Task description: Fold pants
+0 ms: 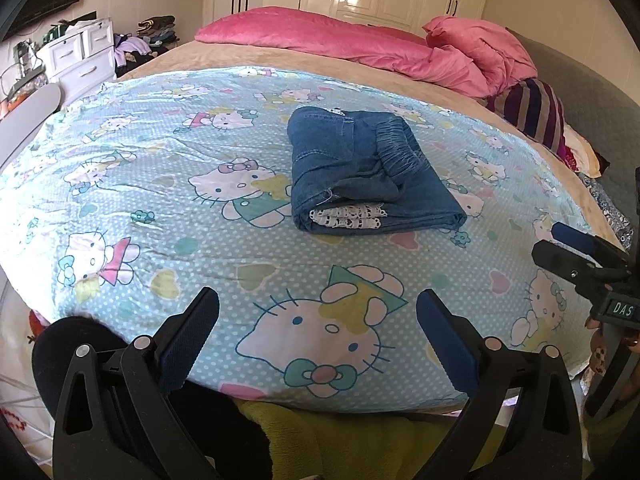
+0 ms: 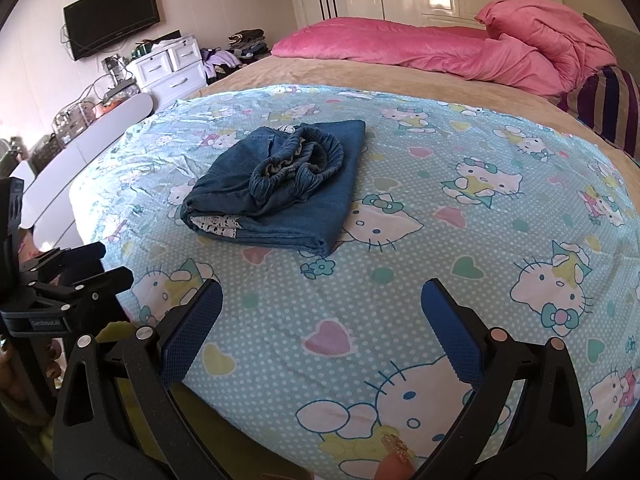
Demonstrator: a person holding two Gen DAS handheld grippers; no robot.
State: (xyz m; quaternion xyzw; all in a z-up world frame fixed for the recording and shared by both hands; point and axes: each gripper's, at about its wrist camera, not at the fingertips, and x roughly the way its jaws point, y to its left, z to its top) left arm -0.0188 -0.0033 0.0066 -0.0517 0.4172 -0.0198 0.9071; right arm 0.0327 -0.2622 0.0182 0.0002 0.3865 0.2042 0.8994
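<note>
Folded pants [image 1: 362, 172] on cartoon sheet [image 1: 160, 184]; both claws spread, empty.

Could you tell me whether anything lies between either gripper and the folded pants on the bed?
Nothing visible does. Only bare patterned sheet separates the open left gripper and open right gripper from the folded pants.

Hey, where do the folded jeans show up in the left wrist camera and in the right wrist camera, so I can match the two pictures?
Left wrist: folded jeans lie just right of centre on the cartoon-cat sheet.
Right wrist: folded jeans lie left of centre on the same sheet.
Shared landmark: pink duvet behind them.
</note>
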